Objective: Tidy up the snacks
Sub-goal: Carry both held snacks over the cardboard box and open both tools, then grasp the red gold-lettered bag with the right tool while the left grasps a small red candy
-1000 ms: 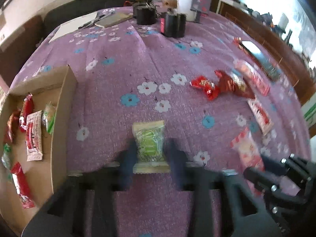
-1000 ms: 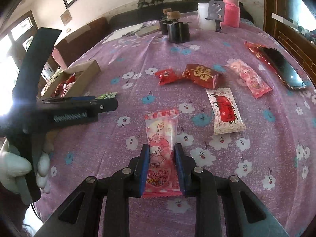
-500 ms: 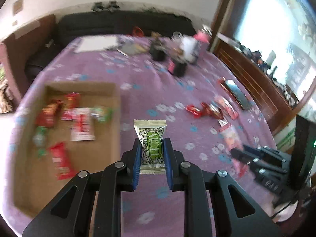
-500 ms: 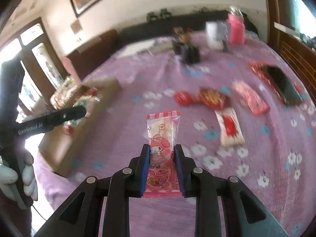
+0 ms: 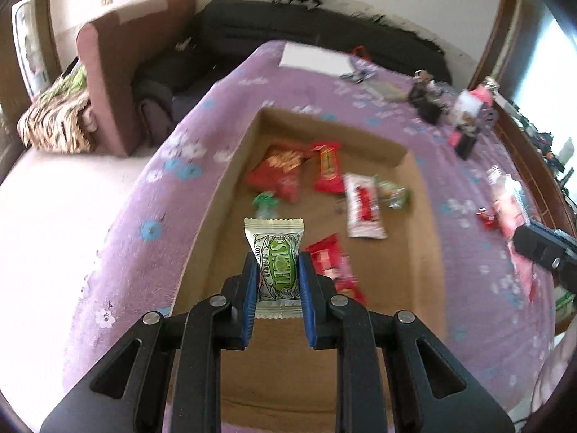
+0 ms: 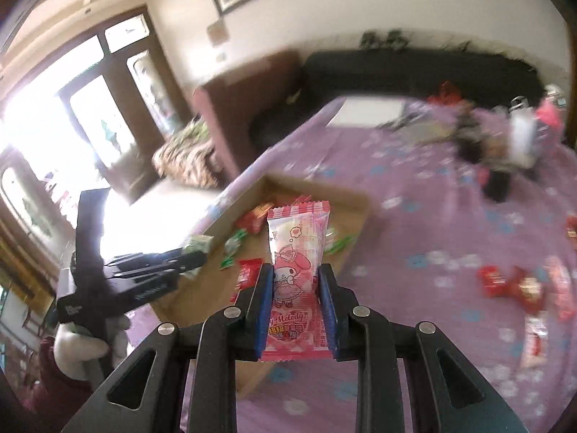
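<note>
Left gripper (image 5: 277, 278) clamps green snack packet (image 5: 276, 252) above cardboard box (image 5: 425, 216) near end; right gripper (image 6: 295, 288) pinches pink My Melody packet (image 6: 297, 241) short of box. Release low onto bare cardboard, clear of red wrappers (image 5: 328, 167) further in

box (image 5: 230, 180) near end: bare floor, open from above | far half: red packets (image 5: 285, 169) crowd it | walls low | tabletop (image 6: 414, 238) right of box: scattered wrappers (image 6: 512, 285)

The left gripper (image 5: 277, 270) and right gripper (image 6: 296, 279) are each clamping something between nearly closed jaws.
</note>
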A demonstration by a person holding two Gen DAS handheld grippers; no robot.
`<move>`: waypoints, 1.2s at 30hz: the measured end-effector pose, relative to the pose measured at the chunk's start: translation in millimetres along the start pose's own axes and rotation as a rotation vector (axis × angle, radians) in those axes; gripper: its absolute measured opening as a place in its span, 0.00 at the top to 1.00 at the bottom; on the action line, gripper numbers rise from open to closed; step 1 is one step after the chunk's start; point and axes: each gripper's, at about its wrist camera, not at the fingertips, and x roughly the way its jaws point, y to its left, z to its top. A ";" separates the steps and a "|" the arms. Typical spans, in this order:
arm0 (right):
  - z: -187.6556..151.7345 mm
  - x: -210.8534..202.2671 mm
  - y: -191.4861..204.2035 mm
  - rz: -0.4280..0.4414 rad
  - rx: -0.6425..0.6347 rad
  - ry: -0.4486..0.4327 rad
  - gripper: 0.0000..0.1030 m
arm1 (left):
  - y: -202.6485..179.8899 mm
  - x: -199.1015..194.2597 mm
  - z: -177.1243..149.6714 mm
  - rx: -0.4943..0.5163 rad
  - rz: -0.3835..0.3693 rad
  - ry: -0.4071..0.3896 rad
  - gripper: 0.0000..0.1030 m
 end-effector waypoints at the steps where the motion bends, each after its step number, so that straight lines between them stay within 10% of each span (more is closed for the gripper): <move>1: 0.1 10.3 3.5 0.002 -0.002 0.018 0.76 | 3.2 6.9 -0.4 -0.008 0.000 0.013 0.82; 18: -20.9 127.8 19.3 -0.080 -0.015 0.208 0.72 | 20.8 13.1 -8.5 -0.042 -0.012 0.003 0.71; 25: -17.5 108.3 17.2 -0.049 0.002 0.149 0.70 | 13.5 -18.9 -8.8 -0.059 -0.022 -0.054 0.71; 31: -21.7 56.0 5.7 -0.036 0.011 0.052 0.60 | -9.2 -52.4 -18.2 -0.075 -0.013 -0.108 0.36; 36: -38.7 0.8 -55.3 -0.106 0.094 -0.019 0.59 | -49.0 -74.7 -32.8 -0.048 -0.191 -0.116 0.36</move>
